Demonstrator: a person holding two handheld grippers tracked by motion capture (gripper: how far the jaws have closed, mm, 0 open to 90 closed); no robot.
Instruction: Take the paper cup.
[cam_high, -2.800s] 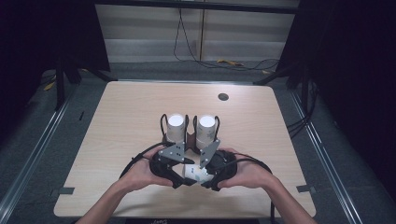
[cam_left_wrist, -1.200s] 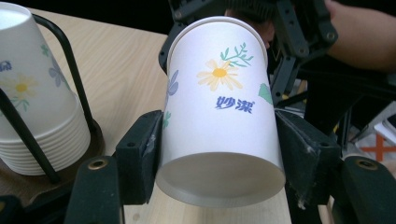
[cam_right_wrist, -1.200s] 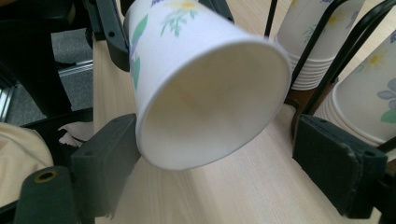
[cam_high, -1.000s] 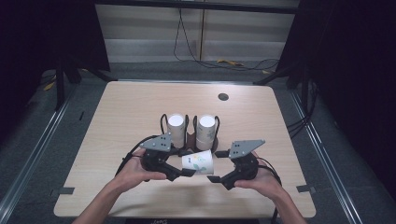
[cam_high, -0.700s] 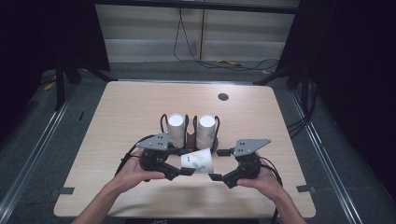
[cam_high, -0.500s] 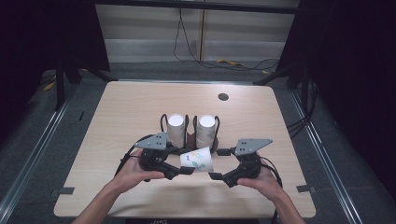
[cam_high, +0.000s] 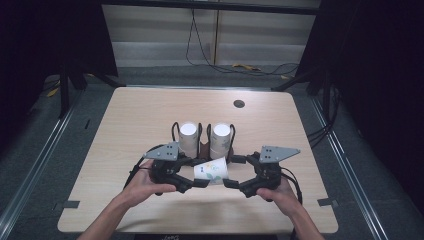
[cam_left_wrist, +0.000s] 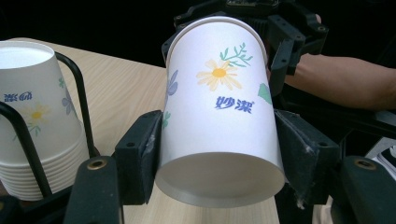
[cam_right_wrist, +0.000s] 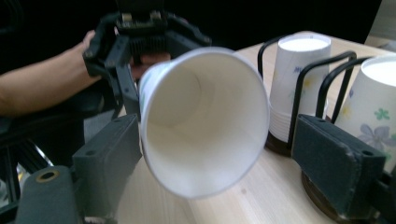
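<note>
A white paper cup (cam_high: 211, 170) with a daisy print lies on its side in the air between my two grippers. My left gripper (cam_high: 196, 173) is shut on it near its base; in the left gripper view both pads press the walls of the cup (cam_left_wrist: 219, 116). My right gripper (cam_high: 232, 171) is open around the cup's mouth. In the right gripper view the rim of the cup (cam_right_wrist: 205, 121) faces the camera, close to one pad while the other pad (cam_right_wrist: 336, 158) stands well off.
Two stacks of upside-down paper cups (cam_high: 188, 136) (cam_high: 220, 136) stand in a black wire holder (cam_high: 204, 147) just behind the grippers. The wooden table (cam_high: 135, 115) has a dark round grommet (cam_high: 239, 104) near its far edge. Dark floor and rails surround it.
The grippers, earlier pressed together at the stacks, have drawn apart with one cup held sideways between them. Over the last second they have hardly moved.
</note>
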